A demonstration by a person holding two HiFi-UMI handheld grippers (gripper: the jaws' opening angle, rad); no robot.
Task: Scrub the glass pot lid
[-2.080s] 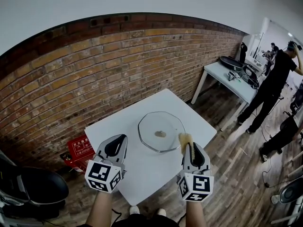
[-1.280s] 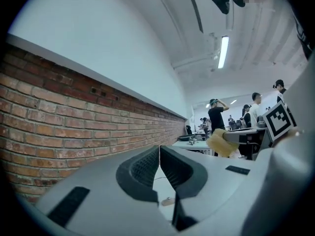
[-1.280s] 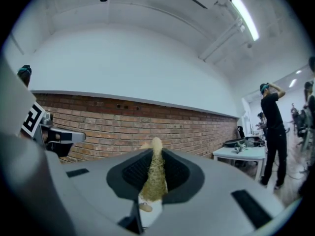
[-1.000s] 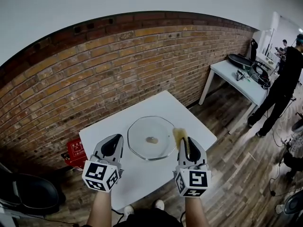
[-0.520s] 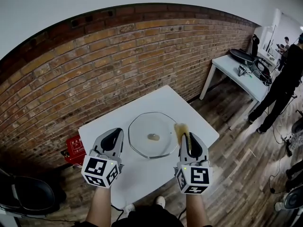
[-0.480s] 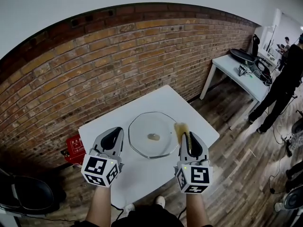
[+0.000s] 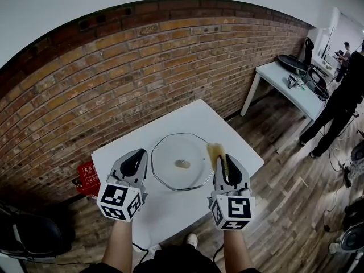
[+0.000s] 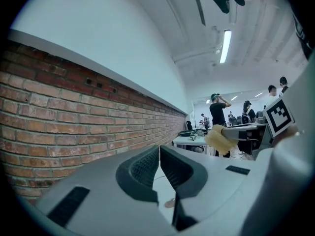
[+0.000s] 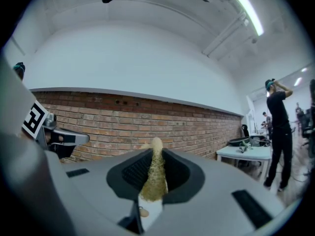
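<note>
Glass pot lid (image 7: 182, 161) lies flat mid-worktop (image 7: 190, 117); right hand-held gripper (image 7: 223, 165) is clamped on a yellow sponge (image 7: 215, 152), whose end pokes past the jaws by the lid's right rim, likely staged for scrubbing, while left hand-held gripper (image 7: 136, 156), closed and empty, sits beside the left rim, probably to steady it.

The room is lit evenly and brightly by ceiling strip lights (image 8: 225, 45), only soft shadows are cast, the brick wall (image 7: 114, 78) is bowed by wide-angle distortion, and both gripper views are ringed by black corners.
</note>
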